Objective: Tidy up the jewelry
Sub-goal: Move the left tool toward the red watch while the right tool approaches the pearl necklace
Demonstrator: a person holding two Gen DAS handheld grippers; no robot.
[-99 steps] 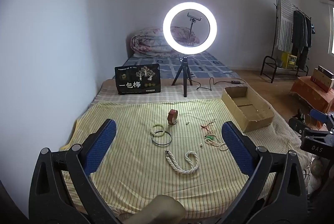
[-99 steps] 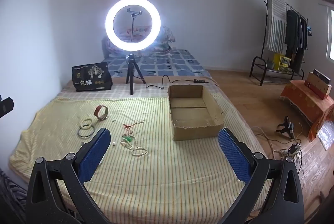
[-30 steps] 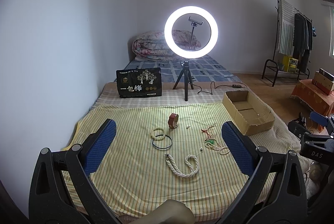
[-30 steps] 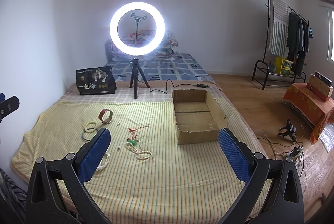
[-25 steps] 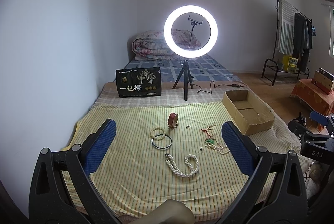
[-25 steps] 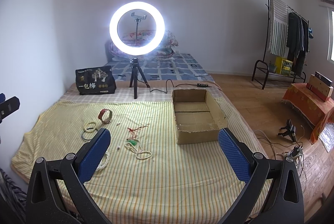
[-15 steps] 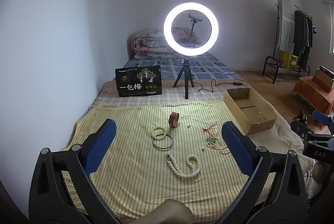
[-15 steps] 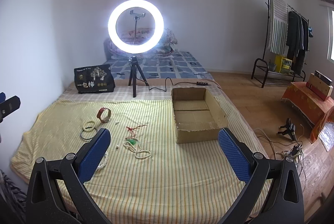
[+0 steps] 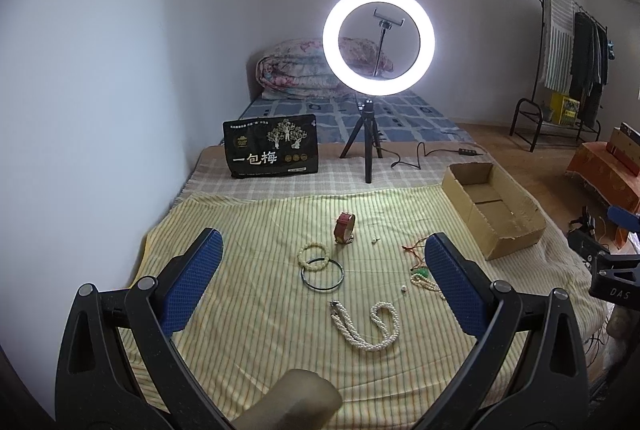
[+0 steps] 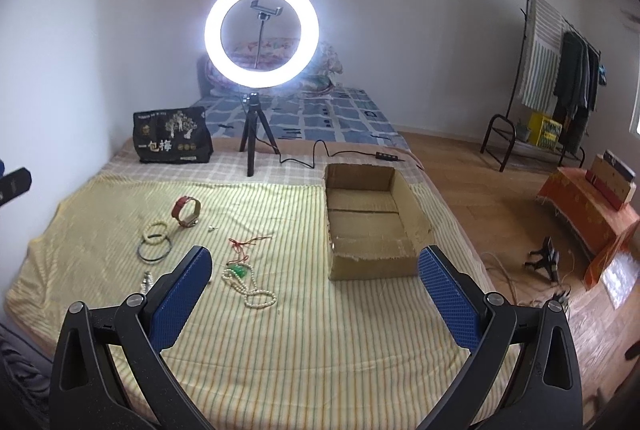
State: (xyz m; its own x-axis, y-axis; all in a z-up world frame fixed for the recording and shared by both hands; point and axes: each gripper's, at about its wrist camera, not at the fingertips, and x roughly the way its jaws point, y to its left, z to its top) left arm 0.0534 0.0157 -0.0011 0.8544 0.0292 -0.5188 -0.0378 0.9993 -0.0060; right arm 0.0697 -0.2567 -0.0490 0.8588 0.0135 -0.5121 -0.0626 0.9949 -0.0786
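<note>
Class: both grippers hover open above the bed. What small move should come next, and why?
Probably lower the left gripper toward the pearl necklace, the piece lying nearest it. All the jewelry lies loose on the striped cloth, and the cardboard box looks empty.

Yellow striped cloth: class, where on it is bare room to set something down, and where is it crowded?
Bare: the strip of cloth between the box and its near edge, and the middle gap between the red cord and the box. Crowded: the left, around the watch, bangle and pearl necklace.
</note>
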